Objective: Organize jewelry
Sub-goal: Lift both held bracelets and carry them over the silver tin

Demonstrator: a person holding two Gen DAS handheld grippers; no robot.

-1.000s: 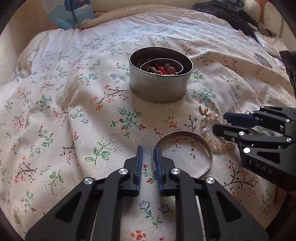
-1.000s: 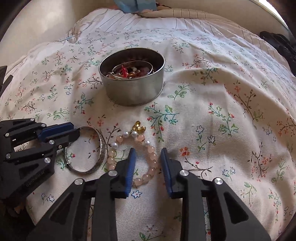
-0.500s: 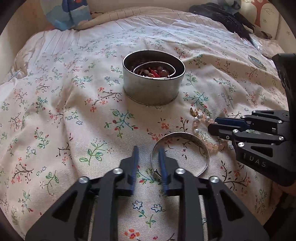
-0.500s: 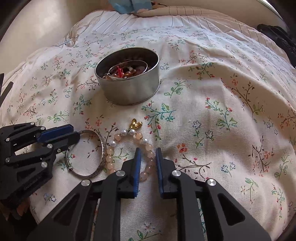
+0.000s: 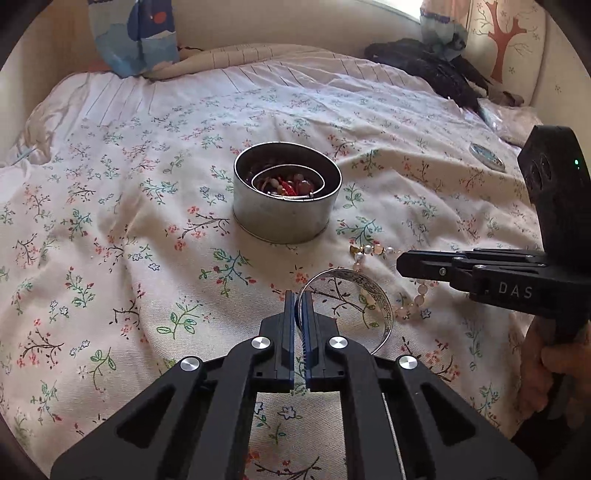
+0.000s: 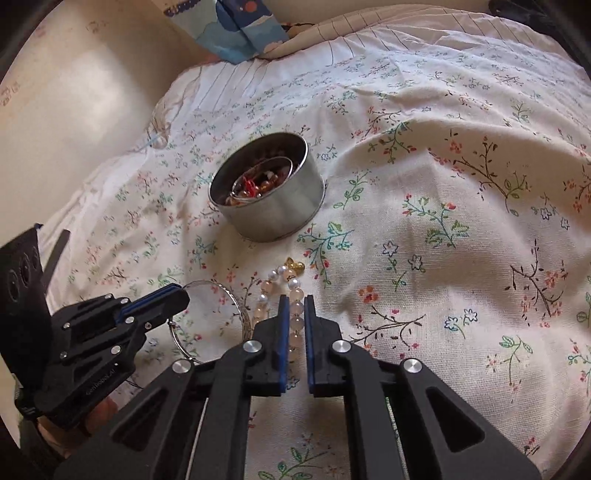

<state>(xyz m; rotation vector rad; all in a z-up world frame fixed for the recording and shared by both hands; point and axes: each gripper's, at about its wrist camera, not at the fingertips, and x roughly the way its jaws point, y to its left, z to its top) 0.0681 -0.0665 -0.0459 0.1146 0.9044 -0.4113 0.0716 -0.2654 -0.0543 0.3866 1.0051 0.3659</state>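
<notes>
A silver bangle (image 5: 384, 314) (image 6: 240, 310) stands tilted on the floral bedspread, one side raised. My left gripper (image 5: 300, 295) (image 6: 181, 295) is shut on its near rim. Right beside it lies a pink-and-pearl bead bracelet (image 6: 273, 275) (image 5: 369, 250) with a gold charm. My right gripper (image 6: 294, 299) (image 5: 400, 258) is shut on a stretch of its pink beads. Farther back stands a round metal tin (image 5: 284, 218) (image 6: 280, 206) that holds another bangle and mixed beads.
The bedspread (image 5: 110, 221) is soft and creased. A blue patterned pillow (image 5: 133, 33) lies at the head, a dark garment (image 5: 436, 66) at the far right, a small round disc (image 5: 487, 157) near it. A person's hand (image 5: 546, 369) holds the right gripper.
Both grippers have closed, the left on the bangle's rim, the right on the beads. The bangle's held side has lifted off the cloth. The right gripper has rolled.
</notes>
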